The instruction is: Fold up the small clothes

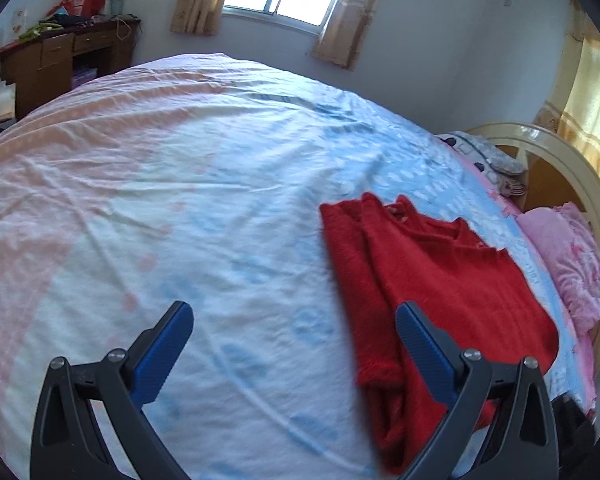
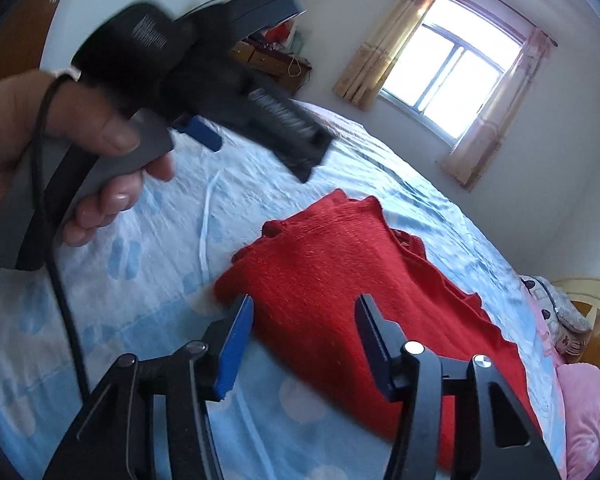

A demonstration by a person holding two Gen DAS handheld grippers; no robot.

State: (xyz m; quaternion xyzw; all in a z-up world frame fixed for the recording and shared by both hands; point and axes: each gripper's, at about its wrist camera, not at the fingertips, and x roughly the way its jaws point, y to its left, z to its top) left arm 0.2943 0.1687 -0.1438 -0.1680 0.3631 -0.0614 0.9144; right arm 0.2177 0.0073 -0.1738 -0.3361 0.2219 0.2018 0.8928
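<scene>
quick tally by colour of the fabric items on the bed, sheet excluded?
Red: 1, the knit sweater, lying partly folded.
Pink: 1, the fluffy blanket at the bed's edge.
Grey patterned: 1, the pillow by the headboard.
Total: 3

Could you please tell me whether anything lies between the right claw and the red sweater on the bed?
Nothing visible does. The right claw is open just above the red sweater, which lies bare on the bedsheet. The left claw is off to the side.
</scene>
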